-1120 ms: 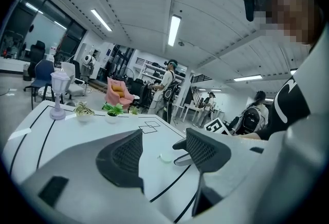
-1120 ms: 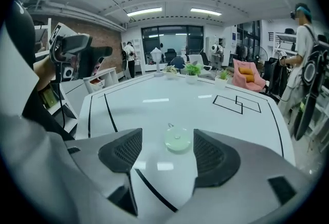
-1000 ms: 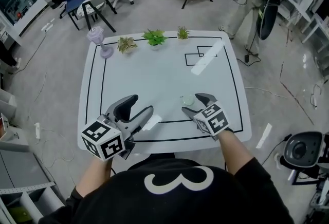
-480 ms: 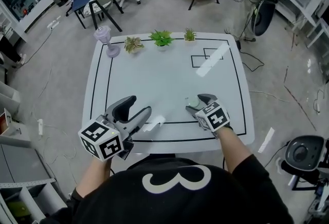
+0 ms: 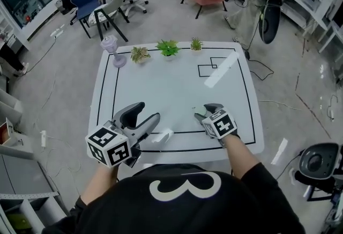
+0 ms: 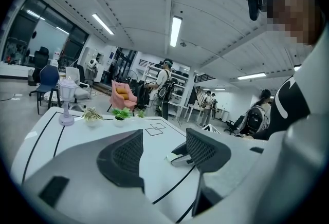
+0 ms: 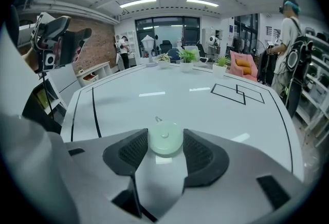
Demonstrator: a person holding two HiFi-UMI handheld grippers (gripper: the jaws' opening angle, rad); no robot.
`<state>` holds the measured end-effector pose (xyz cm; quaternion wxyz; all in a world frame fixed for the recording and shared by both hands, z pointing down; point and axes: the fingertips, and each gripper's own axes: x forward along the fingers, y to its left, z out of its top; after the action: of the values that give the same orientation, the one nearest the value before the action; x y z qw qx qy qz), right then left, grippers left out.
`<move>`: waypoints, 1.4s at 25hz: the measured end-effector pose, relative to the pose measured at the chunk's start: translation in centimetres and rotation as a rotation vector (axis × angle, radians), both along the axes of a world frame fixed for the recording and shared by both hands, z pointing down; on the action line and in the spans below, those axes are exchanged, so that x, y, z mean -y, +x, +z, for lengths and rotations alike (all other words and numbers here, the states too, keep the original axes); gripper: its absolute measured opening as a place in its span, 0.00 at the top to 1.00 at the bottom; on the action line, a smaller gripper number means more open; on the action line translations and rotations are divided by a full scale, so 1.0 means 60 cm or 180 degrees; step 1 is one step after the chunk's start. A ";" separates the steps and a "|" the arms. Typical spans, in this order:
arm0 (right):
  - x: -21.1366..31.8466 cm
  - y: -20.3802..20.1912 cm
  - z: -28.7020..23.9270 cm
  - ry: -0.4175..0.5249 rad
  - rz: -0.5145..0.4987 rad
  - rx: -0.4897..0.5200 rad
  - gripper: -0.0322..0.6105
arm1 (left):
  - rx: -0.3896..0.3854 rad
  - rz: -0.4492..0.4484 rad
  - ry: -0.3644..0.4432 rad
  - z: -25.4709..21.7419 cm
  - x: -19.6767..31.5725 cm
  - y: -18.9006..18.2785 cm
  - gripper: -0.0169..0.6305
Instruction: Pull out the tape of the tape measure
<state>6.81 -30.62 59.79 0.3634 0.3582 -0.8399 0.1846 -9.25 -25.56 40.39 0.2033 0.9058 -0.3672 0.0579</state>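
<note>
A small round pale green tape measure (image 7: 165,140) lies flat on the white table (image 5: 171,82), near its front edge. Its small metal pull tab (image 7: 158,119) points away from me. My right gripper (image 7: 165,147) has its jaws closing round the case, and both dark pads touch its sides. In the head view the right gripper (image 5: 206,111) hides most of the case. My left gripper (image 5: 140,120) hovers at the front left, open, with nothing between its fingers (image 6: 205,148).
A lilac lamp (image 5: 110,48) and three small potted plants (image 5: 168,48) stand along the table's far edge. Black lines frame the table top, with small squares (image 5: 211,66) at the back right. Chairs and a standing person are beyond the table.
The right gripper's jaws have narrowed round the tape measure, which now sits between the pads. The left gripper has hardly moved.
</note>
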 end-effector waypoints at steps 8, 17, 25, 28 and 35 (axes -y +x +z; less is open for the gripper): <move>-0.003 -0.004 -0.019 -0.0034 0.0017 0.0069 0.61 | 0.0010 0.0029 -0.0004 0.002 -0.003 -0.006 0.59; -0.044 -0.039 -0.134 0.0013 -0.0074 0.0674 0.61 | -0.0017 0.0034 0.0004 0.005 -0.022 -0.011 0.59; -0.087 -0.059 -0.247 0.0310 -0.0217 0.0958 0.61 | 0.0005 0.0142 0.0121 -0.009 -0.049 0.005 0.59; -0.111 -0.064 -0.290 0.0462 -0.0300 0.1033 0.61 | 0.0030 0.0226 0.0182 -0.023 -0.065 0.015 0.59; -0.192 -0.080 -0.387 0.0786 -0.0709 0.1103 0.61 | 0.0076 0.0405 0.0397 -0.081 -0.118 0.049 0.59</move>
<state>2.00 -19.10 36.56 0.1854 0.2681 -0.9403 0.0980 -6.31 -18.50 35.55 0.1380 0.9375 -0.3142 0.0584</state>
